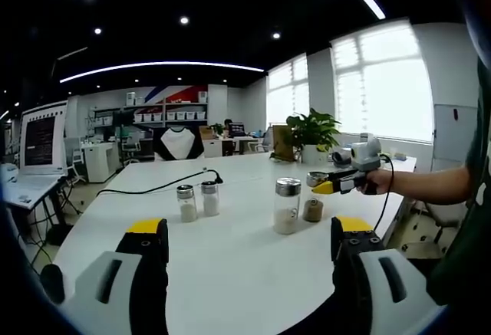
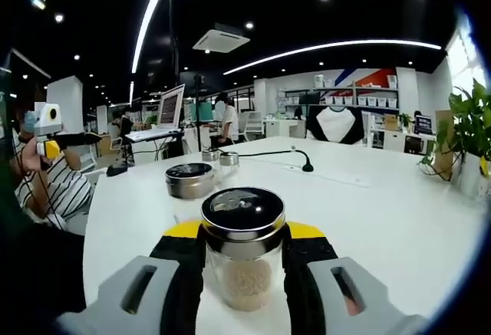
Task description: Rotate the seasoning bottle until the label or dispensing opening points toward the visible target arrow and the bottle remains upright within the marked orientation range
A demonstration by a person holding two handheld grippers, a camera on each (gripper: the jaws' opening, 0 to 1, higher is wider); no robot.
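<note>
Two fingers of my right gripper [image 2: 244, 274] clamp a glass seasoning bottle [image 2: 244, 254] between their black pads, upright on the white tabletop [image 2: 368, 212]; its metal cap faces me and pale granules fill its base. Just behind it stands a second bottle [image 2: 190, 180] with a steel lid, and farther back two small shakers [image 2: 219, 157] near a black cable [image 2: 268, 152]. From my left gripper view, my left gripper [image 1: 249, 254] hangs with fingers spread wide, grasping nothing, low over bare tabletop. Beyond them I see the shaker pair left, the taller bottle centre, the gripped bottle right. A potted plant [image 1: 312, 132] sits at the far edge.
</note>
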